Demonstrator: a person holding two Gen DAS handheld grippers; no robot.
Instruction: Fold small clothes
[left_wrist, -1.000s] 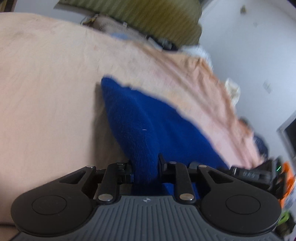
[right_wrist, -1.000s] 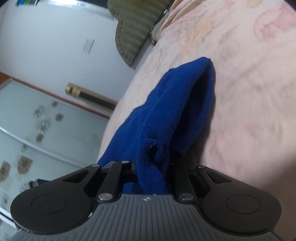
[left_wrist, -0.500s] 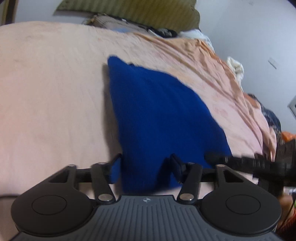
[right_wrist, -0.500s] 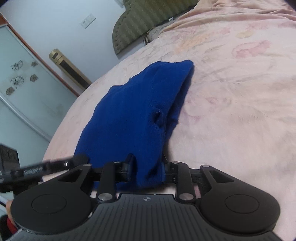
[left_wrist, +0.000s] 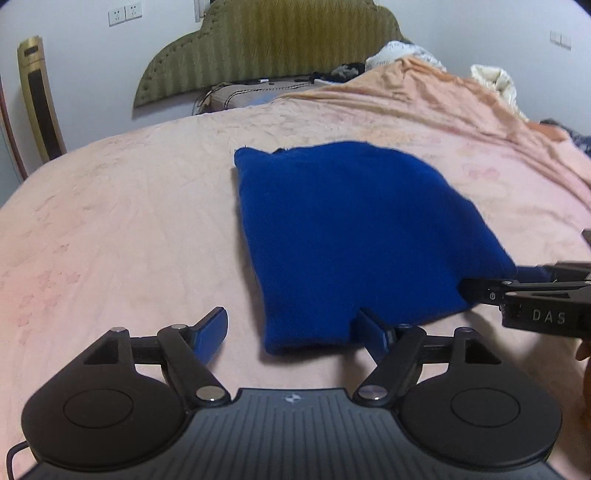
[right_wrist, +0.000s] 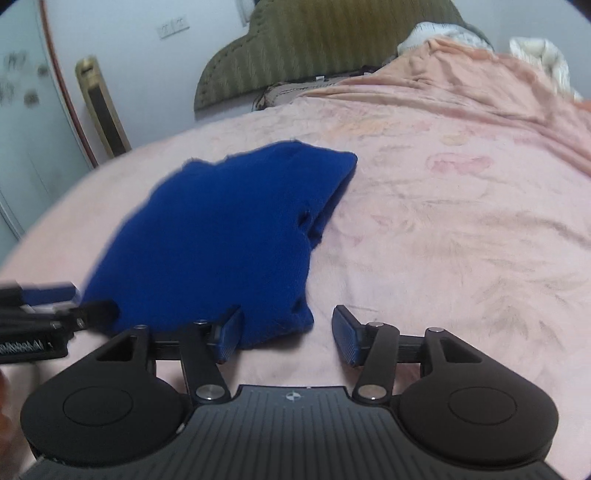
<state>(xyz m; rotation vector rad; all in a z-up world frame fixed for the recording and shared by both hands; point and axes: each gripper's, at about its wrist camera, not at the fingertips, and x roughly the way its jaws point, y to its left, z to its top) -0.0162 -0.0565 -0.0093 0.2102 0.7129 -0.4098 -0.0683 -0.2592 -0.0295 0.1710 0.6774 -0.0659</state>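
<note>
Both of my grippers had their jaws spreading, pressing on nothing. Seen from its own wrist, my left gripper (left_wrist: 291, 332) had the near hem of the blue garment (left_wrist: 354, 236) lying between its fingers, the pad at 3 o'clock just touching the cloth. My right gripper (right_wrist: 286, 334) straddled the garment's near corner at 6 o'clock, its 9 o'clock pad against the fabric. One garment lay folded flat on the pink bedspread (left_wrist: 110, 221), with bare spread open at 9 o'clock in the left view and at 3 o'clock in the right. Toward 12 o'clock stood one green headboard (left_wrist: 266, 48) and a rumpled peach blanket (left_wrist: 461, 103); one gold tower unit (left_wrist: 37, 99) stood at 10 o'clock.
</note>
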